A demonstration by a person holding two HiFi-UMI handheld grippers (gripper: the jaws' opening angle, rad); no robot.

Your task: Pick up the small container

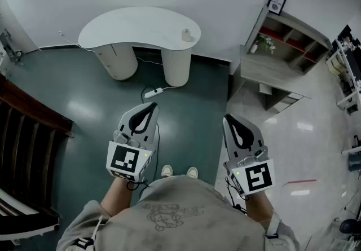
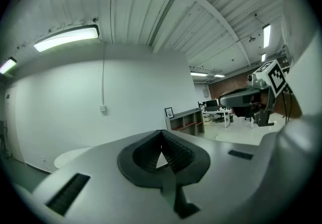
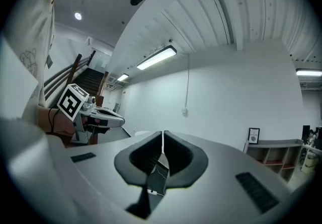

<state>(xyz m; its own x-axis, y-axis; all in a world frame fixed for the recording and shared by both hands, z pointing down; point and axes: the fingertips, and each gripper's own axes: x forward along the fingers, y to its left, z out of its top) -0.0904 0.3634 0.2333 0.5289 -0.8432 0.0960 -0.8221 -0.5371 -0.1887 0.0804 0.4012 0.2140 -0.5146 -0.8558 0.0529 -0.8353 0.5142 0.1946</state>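
The small container (image 1: 186,34) is sitting near the right end of the curved white desk (image 1: 124,27), well apart from the left tool (image 1: 150,108) and the right tool (image 1: 230,120), which are both pointing forward with jaws pressed together on nothing. Its contents are too small to tell (it is showing only as a pale lump). The desk is standing on a dark green floor (image 1: 84,109) against a white wall, and a shelf unit (image 1: 282,52) to the right is carrying a small plant (image 1: 264,43).

The glossy floor (image 1: 84,110) reflects light; the white table (image 1: 135,27) looks smooth, matt.
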